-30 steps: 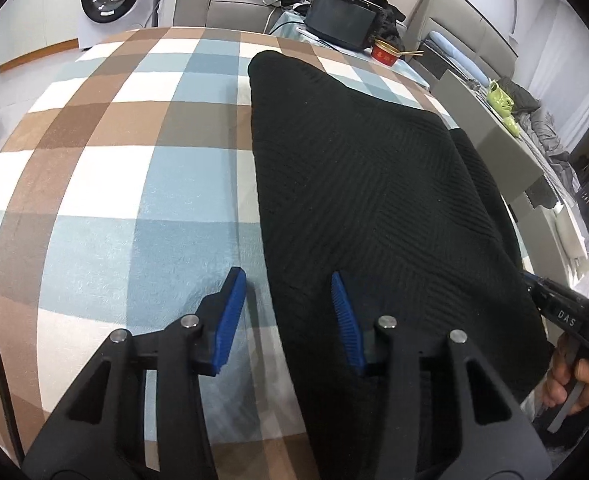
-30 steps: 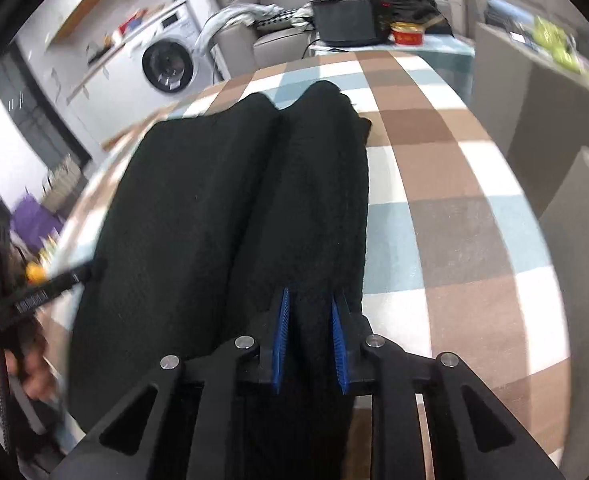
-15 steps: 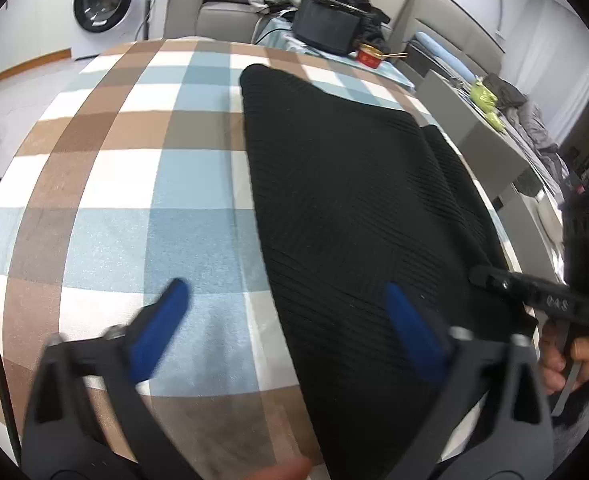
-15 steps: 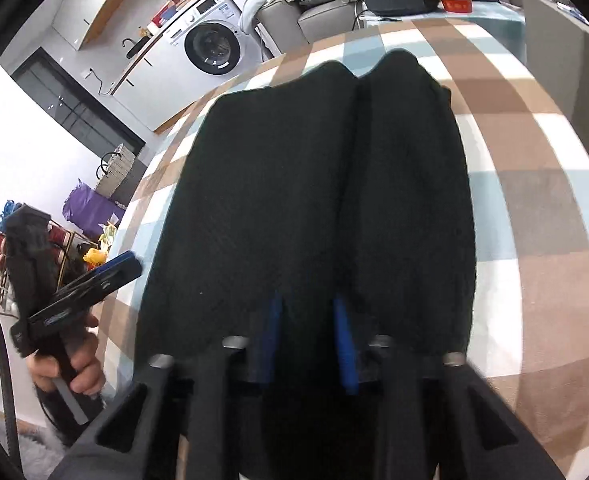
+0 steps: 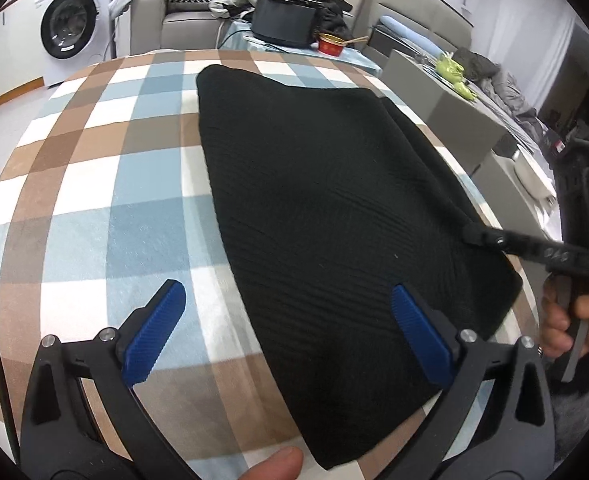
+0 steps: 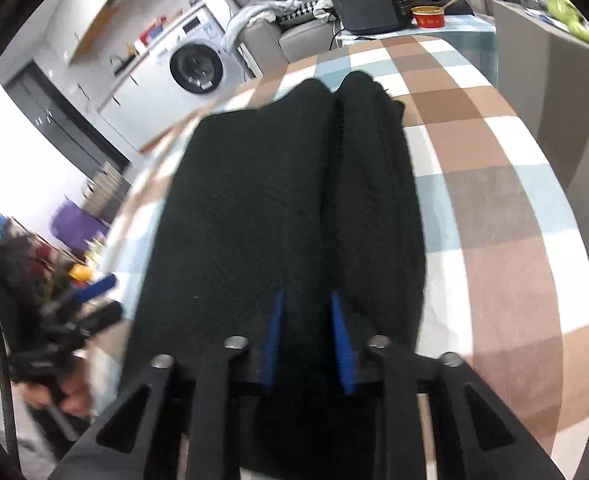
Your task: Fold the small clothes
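Observation:
A black knit garment [image 5: 334, 208] lies flat on a plaid blanket [image 5: 94, 184]. My left gripper [image 5: 290, 312] is wide open above the garment's near left edge, holding nothing. My right gripper [image 6: 305, 316] is shut on the garment's near right fold [image 6: 370, 200], which runs as a raised ridge away from me. The right gripper also shows in the left wrist view [image 5: 534, 246] at the garment's right edge. The left gripper shows blurred in the right wrist view [image 6: 82, 300] at the far left.
A washing machine [image 5: 70, 28], a sofa with clothes [image 5: 182, 4], a black box [image 5: 284, 20] and a red bowl [image 5: 331, 44] stand beyond the blanket's far end. Grey furniture [image 5: 454, 108] lines the right side.
My left gripper opened wide and pulled back and up from the garment's left edge. My right gripper stayed shut on the fold and shifted a little with it.

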Motion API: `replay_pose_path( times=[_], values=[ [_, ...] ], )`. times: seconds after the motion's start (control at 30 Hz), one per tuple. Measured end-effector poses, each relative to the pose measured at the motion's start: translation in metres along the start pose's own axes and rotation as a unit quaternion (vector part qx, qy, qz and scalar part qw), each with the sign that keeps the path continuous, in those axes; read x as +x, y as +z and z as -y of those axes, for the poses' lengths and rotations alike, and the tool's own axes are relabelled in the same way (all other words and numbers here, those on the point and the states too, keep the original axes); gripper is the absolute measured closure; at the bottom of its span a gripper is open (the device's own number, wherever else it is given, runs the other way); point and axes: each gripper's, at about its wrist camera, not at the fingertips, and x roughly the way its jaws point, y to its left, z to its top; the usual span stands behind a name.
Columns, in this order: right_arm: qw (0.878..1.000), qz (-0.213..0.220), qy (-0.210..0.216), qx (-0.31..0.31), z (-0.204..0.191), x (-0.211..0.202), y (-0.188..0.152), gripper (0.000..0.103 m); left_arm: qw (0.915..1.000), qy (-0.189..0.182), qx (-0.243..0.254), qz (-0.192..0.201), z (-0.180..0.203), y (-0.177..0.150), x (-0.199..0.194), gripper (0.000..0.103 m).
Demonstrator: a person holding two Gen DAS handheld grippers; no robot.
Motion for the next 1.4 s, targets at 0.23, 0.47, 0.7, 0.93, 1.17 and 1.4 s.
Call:
replay_pose_path(
  times=[0.23,0.47,0.7,0.93,1.17,1.4],
  values=[
    [0.996,-0.035,0.068,-0.047,0.002,-0.022,-0.028,0.065,0.9966,-0.023,0.075,-0.028,0.03,-0.028,-0.002,0.001],
    [0.993,-0.029,0.016,-0.111,-0.014,-0.016,-0.026,0.096,0.9887,0.004,0.135,-0.065,0.04,-0.059,0.004,0.001],
    [0.995,-0.045,-0.019,-0.09,0.004,-0.011,-0.024,0.089,0.9901,-0.007,0.112,-0.083,0.025,-0.064,0.003,0.001],
    [0.999,0.023,-0.018,-0.027,0.015,-0.026,0.006,0.068,0.9977,-0.001,0.058,-0.035,0.004,-0.036,-0.006,0.001],
    [0.999,0.035,-0.011,0.009,0.004,0.03,0.081,0.064,0.9993,0.013,-0.033,-0.013,-0.029,-0.01,0.005,0.001],
    [0.998,0.015,-0.058,0.003,-0.003,0.087,0.125,0.088,0.9986,0.023,-0.044,-0.016,-0.045,-0.003,0.011,0.001]
  ],
)
